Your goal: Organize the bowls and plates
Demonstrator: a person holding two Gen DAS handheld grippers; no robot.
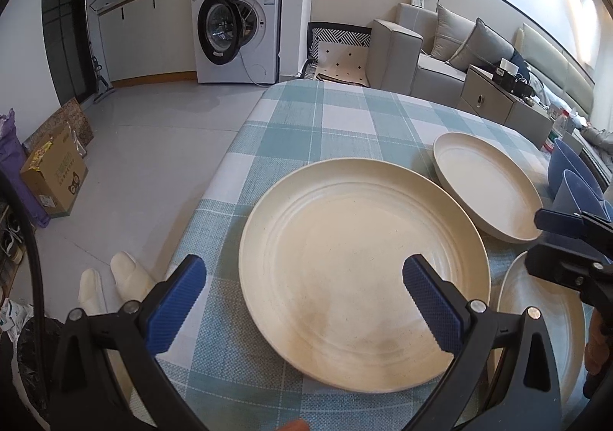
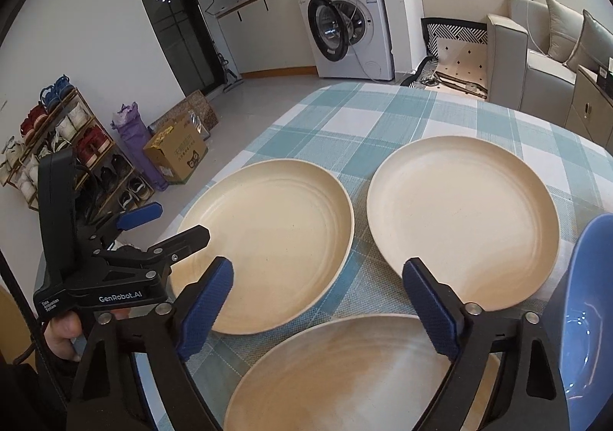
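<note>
Plates [image 2: 268,235], 3 cream, crowd checked tablecloth [image 2: 375,117]; blue bowl [image 2: 582,316] beside.

The plates [image 2: 268,235] look matt cream, faintly speckled, with shallow ridged rings. The bowl [image 2: 582,316] is glossy blue, smooth, catching highlights. The tablecloth [image 1: 306,124] is woven checked cloth with a coarse weave. The gripper pads [image 1: 180,300] are blue, knurled rubber on black matt plastic arms with metal rivets.
</note>
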